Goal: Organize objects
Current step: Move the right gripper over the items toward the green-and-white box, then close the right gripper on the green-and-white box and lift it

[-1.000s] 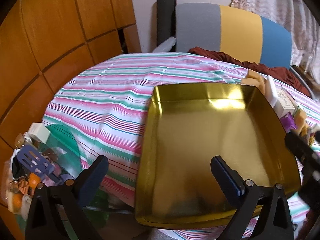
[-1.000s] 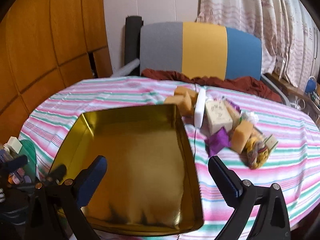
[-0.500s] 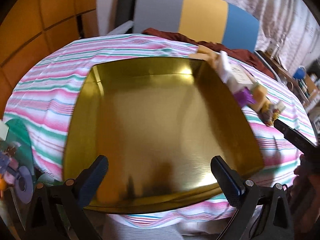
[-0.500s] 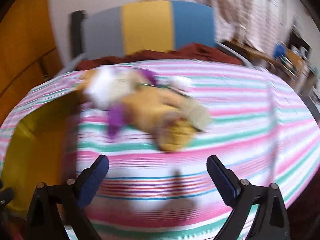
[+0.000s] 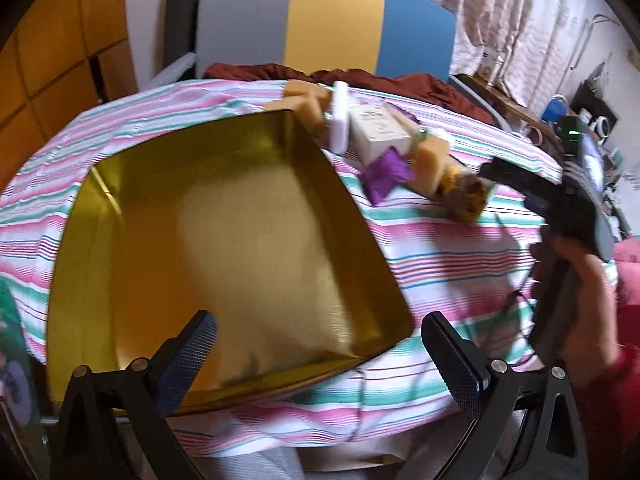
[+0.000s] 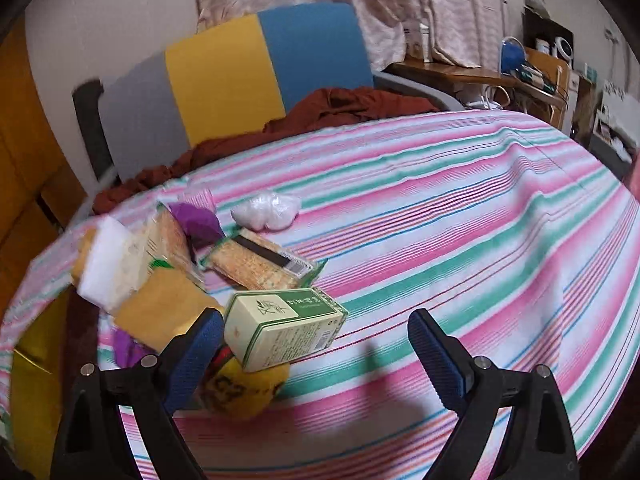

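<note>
An empty gold metal tray [image 5: 224,240] lies on the striped tablecloth. My left gripper [image 5: 320,356] is open and empty above the tray's near right corner. To the tray's right lies a pile: a white box [image 5: 380,132], yellow sponges [image 5: 430,160], purple wrappers [image 5: 384,176]. My right gripper [image 6: 316,344] is open and empty just right of the pile, its left finger beside a green and cream box [image 6: 284,328]. A cracker packet [image 6: 256,264], a white wad [image 6: 266,210] and a yellow bag [image 6: 240,392] lie there too. The tray's corner [image 6: 32,380] shows at the left.
A chair with grey, yellow and blue panels [image 5: 328,28] stands behind the table with dark red cloth [image 6: 352,108] on its seat. The right gripper's body and hand [image 5: 572,248] show in the left wrist view. A cluttered desk [image 6: 520,76] stands far right.
My left gripper has swung right, so the tray now sits left of centre. My right gripper has moved closer to the pile and lower; the green box is now at its left finger.
</note>
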Demonstrator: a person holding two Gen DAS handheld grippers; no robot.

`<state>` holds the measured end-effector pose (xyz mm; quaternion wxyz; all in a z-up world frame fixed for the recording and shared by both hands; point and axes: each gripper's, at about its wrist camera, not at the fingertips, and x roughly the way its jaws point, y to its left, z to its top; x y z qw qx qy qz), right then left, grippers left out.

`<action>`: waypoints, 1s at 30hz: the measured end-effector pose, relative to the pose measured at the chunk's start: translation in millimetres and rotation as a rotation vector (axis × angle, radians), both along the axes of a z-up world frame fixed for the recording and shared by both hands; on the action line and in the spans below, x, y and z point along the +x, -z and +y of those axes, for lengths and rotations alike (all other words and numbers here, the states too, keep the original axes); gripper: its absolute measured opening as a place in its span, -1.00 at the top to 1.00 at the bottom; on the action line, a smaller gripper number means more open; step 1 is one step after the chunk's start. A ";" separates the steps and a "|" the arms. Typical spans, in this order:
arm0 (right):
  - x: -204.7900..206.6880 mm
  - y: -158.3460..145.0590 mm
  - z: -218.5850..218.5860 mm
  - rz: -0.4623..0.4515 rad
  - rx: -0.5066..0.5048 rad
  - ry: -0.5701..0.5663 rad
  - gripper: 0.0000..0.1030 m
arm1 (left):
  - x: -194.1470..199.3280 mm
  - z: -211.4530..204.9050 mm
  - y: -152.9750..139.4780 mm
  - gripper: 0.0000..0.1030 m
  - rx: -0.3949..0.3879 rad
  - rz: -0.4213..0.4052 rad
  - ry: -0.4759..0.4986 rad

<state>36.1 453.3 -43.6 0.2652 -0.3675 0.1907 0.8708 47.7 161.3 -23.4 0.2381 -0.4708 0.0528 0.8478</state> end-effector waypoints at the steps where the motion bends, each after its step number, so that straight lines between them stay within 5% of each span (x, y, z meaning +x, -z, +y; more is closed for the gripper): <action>1: 3.5 2.3 3.2 -0.017 0.006 0.011 -0.83 | -0.4 1.9 -0.1 -1.00 0.007 -0.015 0.006; 7: 58.9 11.6 26.7 -0.056 0.063 0.105 -0.83 | -4.6 10.6 -5.7 -1.00 0.053 -0.035 0.013; 11: 90.2 6.5 40.1 0.066 -0.001 0.088 -0.83 | -5.4 23.4 -7.3 -1.00 0.066 -0.044 0.033; 15: 73.0 5.7 35.5 0.080 -0.008 0.020 -0.83 | -7.2 40.0 -6.3 -1.00 0.044 -0.053 0.047; 19: 40.0 17.8 44.1 0.077 -0.123 0.052 -0.80 | -6.1 48.5 -9.7 -1.00 0.026 -0.029 0.050; 26: 5.7 33.1 42.7 -0.010 -0.158 0.042 -0.47 | -11.9 51.1 -14.4 -1.00 0.029 -0.019 0.028; 30: 12.4 30.5 41.8 0.014 -0.152 -0.025 -0.02 | -13.3 58.8 -16.6 -1.00 0.047 -0.008 0.032</action>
